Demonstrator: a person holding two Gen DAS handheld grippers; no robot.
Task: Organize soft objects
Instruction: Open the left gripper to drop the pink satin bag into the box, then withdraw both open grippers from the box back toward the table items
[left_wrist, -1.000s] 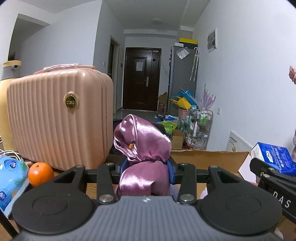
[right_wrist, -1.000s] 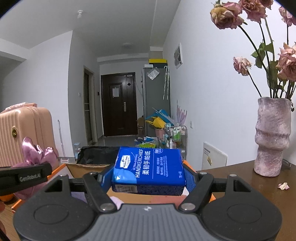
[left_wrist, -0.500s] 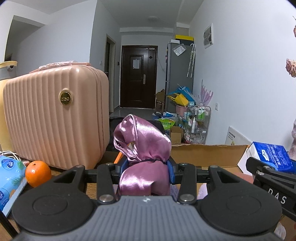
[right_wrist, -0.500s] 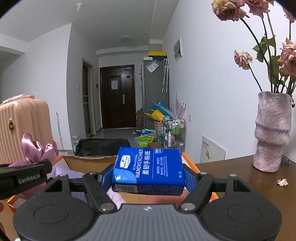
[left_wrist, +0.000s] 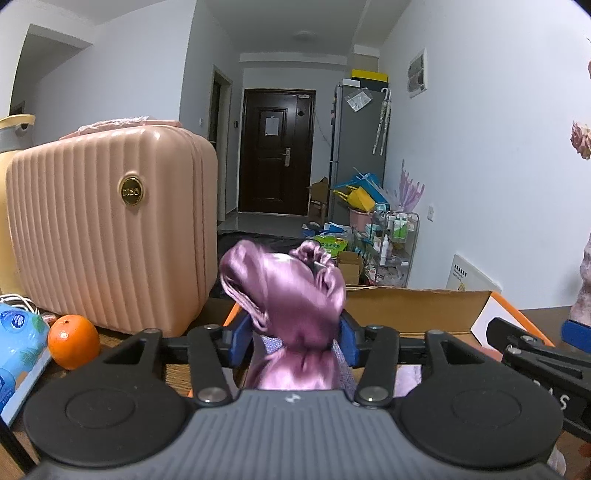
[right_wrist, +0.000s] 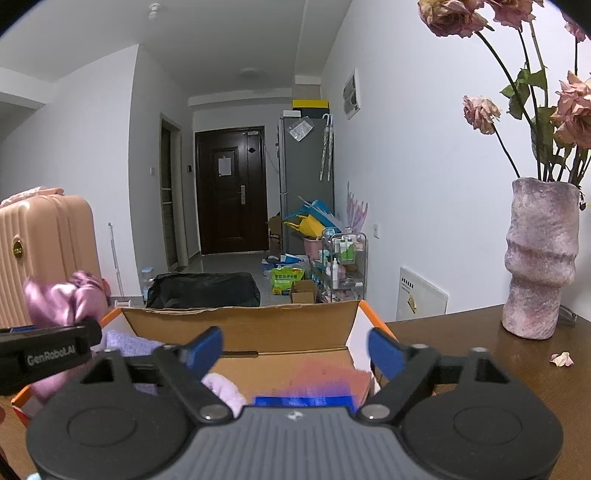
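Left gripper (left_wrist: 293, 341) sits over the left part of the open cardboard box (right_wrist: 236, 325), jaws have just been opening; the purple satin pouch (left_wrist: 284, 295) is still between the blue pads (left_wrist: 239, 336), motion-blurred and sagging, and I can't tell whether the pads still press on it, though a gap shows at the left pad. Pouch's lower end hangs below the fingers toward the box interior, just above a lilac knit cloth (right_wrist: 127, 343). Right gripper (right_wrist: 295, 349) is over the right part of the same box, jaws have just been opening and now stand wide with nothing between the blue pads (right_wrist: 205, 349). The blue tissue pack (right_wrist: 303, 400) is a blurred streak below the fingers, low inside the box near its right wall; can't tell if it is resting on the bottom. A pale pink soft item (right_wrist: 223, 389) lies in the box beside it, toward the left. Box has orange outer edges and sits on the brown wooden tabletop (right_wrist: 480, 332). On the tabletop to the right of the box: a mottled pink vase (right_wrist: 541, 258) with dried roses (right_wrist: 480, 110), upright, near the far right edge, plus a fallen petal (right_wrist: 561, 358) in front of it. To the left of the box: a ribbed pink suitcase (left_wrist: 110, 229) upright, an orange (left_wrist: 74, 347) just in front of it, and a light-blue wipes pack (left_wrist: 18, 339) at the left edge.
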